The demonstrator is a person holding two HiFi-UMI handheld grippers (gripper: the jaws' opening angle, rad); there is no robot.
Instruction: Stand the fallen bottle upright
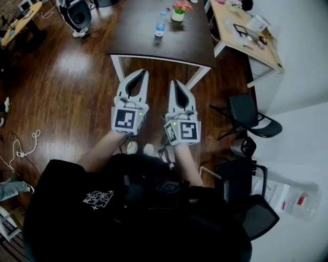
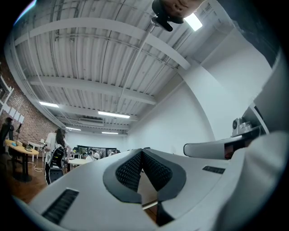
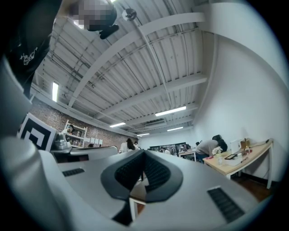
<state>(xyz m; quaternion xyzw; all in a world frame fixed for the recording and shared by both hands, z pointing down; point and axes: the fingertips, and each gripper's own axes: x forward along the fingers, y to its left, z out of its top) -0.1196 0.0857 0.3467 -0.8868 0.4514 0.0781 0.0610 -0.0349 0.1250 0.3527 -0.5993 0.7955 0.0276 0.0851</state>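
**Bottle** (image 1: 160, 26): clear plastic with a blue cap; upper centre of the head view, on the dark table (image 1: 154, 48), just left of a flower pot (image 1: 179, 11); long axis runs up-and-down in the frame, cap end toward the top edge, base end toward the near table rim; from this steep, distant angle it could be standing, or lying with its cap pointing away; the view does not settle which, so the scene fits a bottle yet to be righted as well as one already on its base; it cannot be made out in either gripper view.

**Left gripper** (image 1: 142, 73): centre of the frame, left of the pair, pointing toward the top edge; fingers closed tip to tip, nothing between them; the left gripper view (image 2: 142, 151) shows the ribbed pads meeting.

**Right gripper** (image 1: 174, 83): just beside the left, pointing the same way; fingers likewise together and empty, pads meeting in the right gripper view (image 3: 143, 153).

**Relation**: the bottle lies directly above both grippers in the frame, well apart from them, beyond the near table rim; its column falls between the two sets of tips; the left tips sit slightly higher in the frame, so marginally nearer; judged, either hand is within fair claim; if the bottle lies flat, its axis is in line with the fingers, base end first.
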